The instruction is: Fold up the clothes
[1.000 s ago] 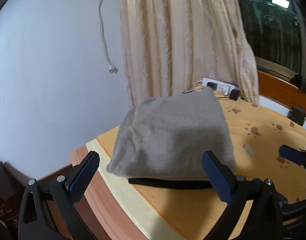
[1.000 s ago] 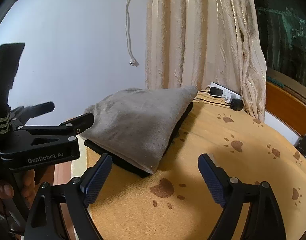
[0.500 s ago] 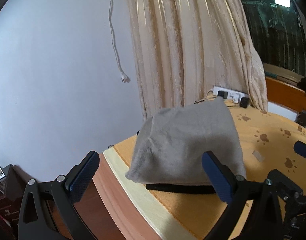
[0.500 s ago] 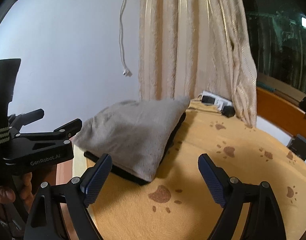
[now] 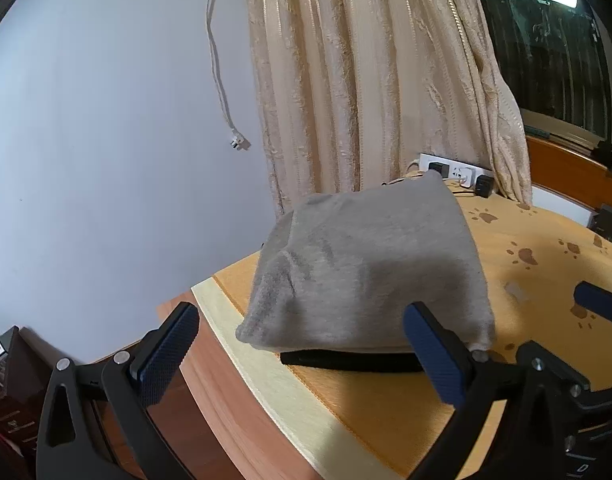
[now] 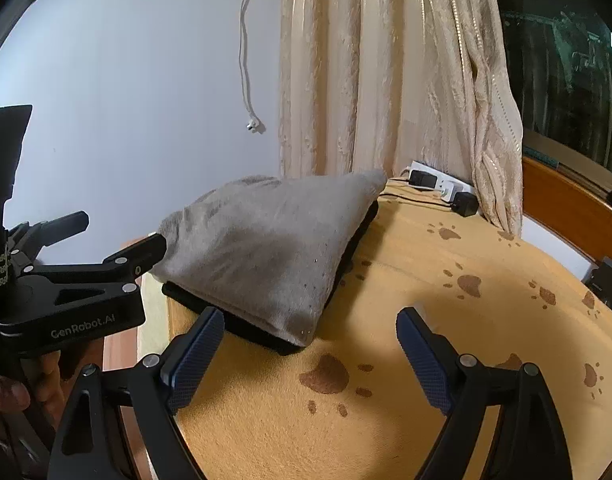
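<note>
Clothes here are already a stack: a grey folded garment (image 5: 365, 272) lies on top of a black folded garment (image 5: 345, 362), of which only a thin dark edge shows, at the corner of the bed (image 6: 445, 340), near the curtain (image 5: 365, 80) and the power strip (image 5: 453, 168). Both your claws are released and empty: the left gripper (image 5: 302, 360) hangs just short of the stack's near edge, and the right gripper (image 6: 309, 356) hovers over bare sheet beside the stack's near corner. By the look of it the folding is done or nearly so, so you should keep your pads off the pile unless you mean to square it. If you do tidy it, nudge the grey edge flush with the black one using a flat pad rather than pinching, since the grey cloth looks soft, fleecy and thick and would probably bunch or drag. The orange sheet with brown paw prints looks smooth, and the stack sits close to the bed's edge, so push inward, never outward.
</note>
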Available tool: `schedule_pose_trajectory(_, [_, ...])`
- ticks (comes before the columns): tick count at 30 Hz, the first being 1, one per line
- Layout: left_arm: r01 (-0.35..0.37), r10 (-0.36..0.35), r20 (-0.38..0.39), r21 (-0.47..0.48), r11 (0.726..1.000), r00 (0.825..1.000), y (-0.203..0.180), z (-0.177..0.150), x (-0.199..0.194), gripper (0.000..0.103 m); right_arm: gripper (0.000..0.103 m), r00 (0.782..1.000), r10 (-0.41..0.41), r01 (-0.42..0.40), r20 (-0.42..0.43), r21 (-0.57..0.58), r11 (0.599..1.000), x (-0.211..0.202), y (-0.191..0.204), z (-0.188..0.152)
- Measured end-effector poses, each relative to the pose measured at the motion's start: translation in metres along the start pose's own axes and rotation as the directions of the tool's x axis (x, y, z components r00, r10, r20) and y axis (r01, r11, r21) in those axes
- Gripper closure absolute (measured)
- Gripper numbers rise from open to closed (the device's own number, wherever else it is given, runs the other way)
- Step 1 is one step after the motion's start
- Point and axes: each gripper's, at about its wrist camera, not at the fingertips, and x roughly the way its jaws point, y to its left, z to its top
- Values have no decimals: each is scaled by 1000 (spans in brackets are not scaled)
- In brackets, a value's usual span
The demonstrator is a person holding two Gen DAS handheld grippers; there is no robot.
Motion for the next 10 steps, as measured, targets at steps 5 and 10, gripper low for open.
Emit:
schedule_pose_trajectory(5, [2,-2,-15,-1,1000,1000,0,-1,4,0,13,1000,1,-1,-13,-9,1000,3,3,-2])
schedule_pose_trajectory(10, [4,-4,-23,-1,1000,1000,0,-2,4,0,13,1000,-3,3,-9,-16,1000,3,4,-2])
